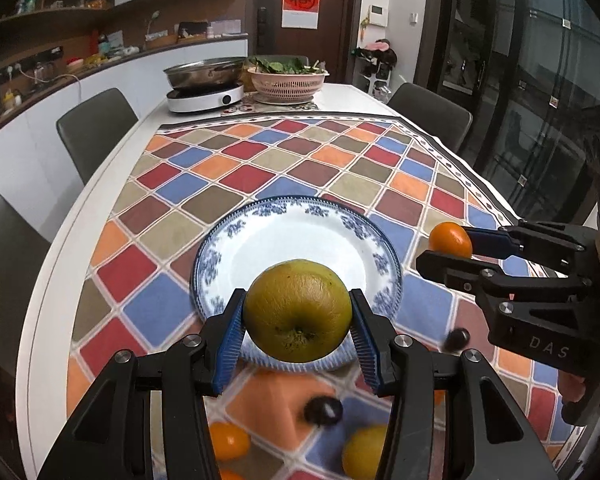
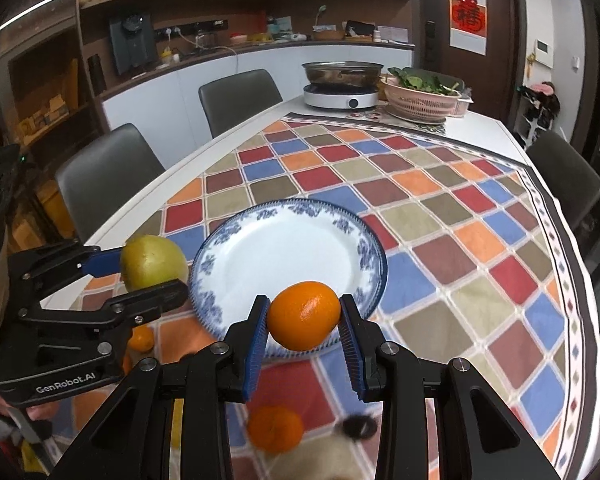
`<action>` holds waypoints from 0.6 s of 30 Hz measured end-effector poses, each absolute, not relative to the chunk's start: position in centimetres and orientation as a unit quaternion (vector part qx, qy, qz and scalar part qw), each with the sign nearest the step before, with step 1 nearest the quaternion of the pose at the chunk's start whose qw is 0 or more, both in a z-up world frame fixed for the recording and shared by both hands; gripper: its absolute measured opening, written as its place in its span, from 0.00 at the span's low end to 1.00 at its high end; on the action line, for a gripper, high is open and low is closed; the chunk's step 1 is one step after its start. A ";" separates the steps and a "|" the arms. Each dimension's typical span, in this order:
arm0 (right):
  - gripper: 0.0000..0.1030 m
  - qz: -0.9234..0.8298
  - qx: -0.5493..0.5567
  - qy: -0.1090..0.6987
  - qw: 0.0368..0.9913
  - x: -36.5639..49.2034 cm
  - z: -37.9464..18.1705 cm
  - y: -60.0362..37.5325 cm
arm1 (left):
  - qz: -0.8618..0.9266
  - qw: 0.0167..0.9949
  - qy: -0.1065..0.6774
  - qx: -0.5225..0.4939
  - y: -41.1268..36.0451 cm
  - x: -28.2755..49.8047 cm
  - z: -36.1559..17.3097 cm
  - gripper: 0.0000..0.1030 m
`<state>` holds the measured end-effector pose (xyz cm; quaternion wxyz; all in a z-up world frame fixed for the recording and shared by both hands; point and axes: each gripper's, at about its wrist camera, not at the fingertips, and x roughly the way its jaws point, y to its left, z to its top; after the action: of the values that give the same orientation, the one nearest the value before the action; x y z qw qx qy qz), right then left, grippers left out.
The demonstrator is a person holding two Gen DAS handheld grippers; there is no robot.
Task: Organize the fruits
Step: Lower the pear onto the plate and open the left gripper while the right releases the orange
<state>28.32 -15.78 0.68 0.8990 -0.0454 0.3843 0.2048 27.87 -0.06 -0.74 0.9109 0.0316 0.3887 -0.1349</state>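
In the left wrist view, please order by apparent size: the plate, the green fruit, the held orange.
1. plate
2. green fruit, though it is nearest the camera, so it looks enlarged
3. orange

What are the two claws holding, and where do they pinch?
Left claw pinches the green fruit by its sides; right claw pinches the orange by its sides.

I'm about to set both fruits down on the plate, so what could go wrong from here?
1. The plate is smooth and shallow; the round green fruit and the orange could roll off if released high.
2. Both the left gripper and the right gripper are heading for the same plate and might collide.
3. Loose fruit lies on the tablecloth below the grippers; a low pass may knock it away.
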 end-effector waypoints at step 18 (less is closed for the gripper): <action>0.35 0.230 -0.055 0.485 0.842 40.0 -3.3 -13.1 | -0.127 0.865 0.486 0.019 1.3 39.4 -5.0 0.48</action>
<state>40.04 -13.13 -3.33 0.8418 -0.0545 0.4852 0.2302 39.43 1.33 -5.04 0.8646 0.0187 0.4859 -0.1269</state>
